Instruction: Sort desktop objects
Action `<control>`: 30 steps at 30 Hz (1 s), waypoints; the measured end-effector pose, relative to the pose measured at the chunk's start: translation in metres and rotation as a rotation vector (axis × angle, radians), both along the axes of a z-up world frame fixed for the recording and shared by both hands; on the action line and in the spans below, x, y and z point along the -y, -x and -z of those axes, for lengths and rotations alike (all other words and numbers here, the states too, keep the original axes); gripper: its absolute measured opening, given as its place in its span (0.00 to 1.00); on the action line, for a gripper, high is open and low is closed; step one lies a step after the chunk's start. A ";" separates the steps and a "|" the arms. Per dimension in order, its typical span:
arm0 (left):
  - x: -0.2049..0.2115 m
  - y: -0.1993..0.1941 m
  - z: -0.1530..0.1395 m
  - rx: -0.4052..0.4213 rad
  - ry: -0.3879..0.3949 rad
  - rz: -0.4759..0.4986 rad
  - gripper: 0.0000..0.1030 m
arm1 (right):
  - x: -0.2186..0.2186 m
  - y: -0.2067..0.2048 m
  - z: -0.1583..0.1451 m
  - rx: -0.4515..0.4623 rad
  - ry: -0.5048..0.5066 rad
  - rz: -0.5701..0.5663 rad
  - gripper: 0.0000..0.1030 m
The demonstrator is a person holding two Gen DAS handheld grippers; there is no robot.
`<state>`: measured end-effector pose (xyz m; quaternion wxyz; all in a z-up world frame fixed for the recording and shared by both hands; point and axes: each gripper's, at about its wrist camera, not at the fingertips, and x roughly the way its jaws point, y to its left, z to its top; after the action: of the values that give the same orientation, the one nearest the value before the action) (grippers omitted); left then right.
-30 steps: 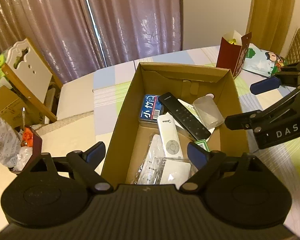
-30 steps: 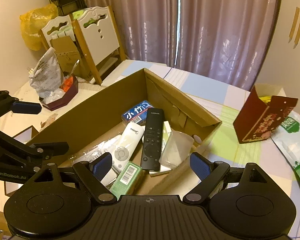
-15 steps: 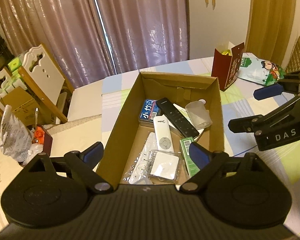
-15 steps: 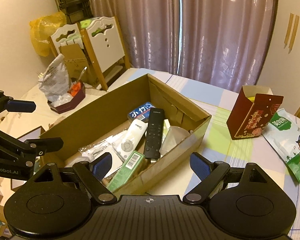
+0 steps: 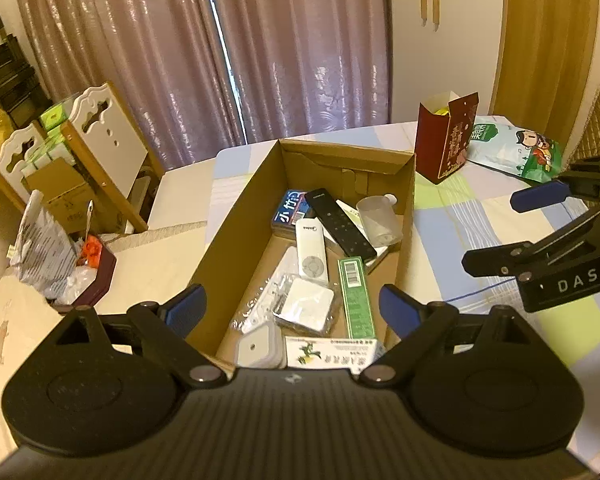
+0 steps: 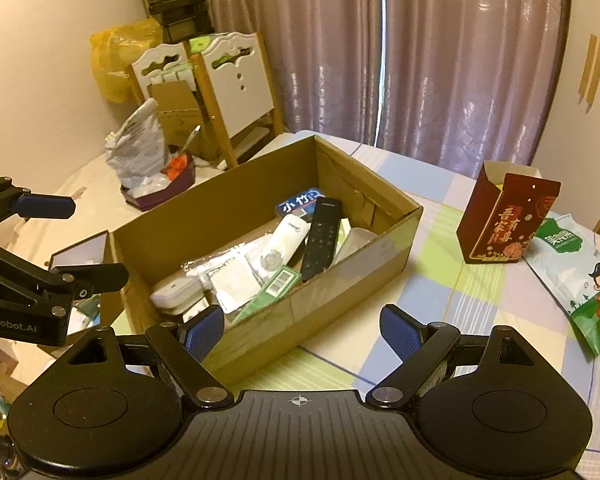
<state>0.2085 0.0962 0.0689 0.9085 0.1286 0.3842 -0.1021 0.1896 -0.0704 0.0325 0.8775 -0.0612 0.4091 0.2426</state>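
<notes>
A: Where are the objects?
B: Piled inside the cardboard box (image 5: 406, 208); both the left gripper (image 5: 292, 306) and right gripper (image 6: 302, 326) hang above it, parted and empty.
A: Easiest to grab?
B: Probably the black remote (image 5: 340, 229): rigid, light; pinch across its narrow width.

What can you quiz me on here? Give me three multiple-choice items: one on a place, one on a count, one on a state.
1. The black remote lies
A. in the cardboard box
B. on the tablecloth
C. in a gripper

2. Remotes in the box:
A. one
B. two
C. four

3. The right gripper is
A. shut on the clear cup
B. shut, holding nothing
C. open, holding nothing

Key: 1 A, it rests among the box's contents; 2 B, the black one and the white remote; 3 C, the blue pads stand wide apart.
</notes>
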 end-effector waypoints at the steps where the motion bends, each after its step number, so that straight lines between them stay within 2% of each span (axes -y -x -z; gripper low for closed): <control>1: 0.001 0.004 -0.001 0.003 -0.002 -0.005 0.89 | 0.002 0.003 -0.001 0.001 -0.004 -0.003 0.85; 15: 0.014 0.061 -0.015 0.051 -0.006 -0.070 0.90 | 0.018 0.045 -0.013 0.023 -0.042 -0.071 0.85; 30: 0.023 0.096 -0.007 0.041 0.004 -0.100 0.90 | 0.030 0.074 0.000 0.016 -0.043 -0.066 0.85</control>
<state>0.1125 0.0734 0.0762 0.9204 0.1094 0.3714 -0.0549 0.1161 -0.1002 0.0325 0.8734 -0.0578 0.3946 0.2796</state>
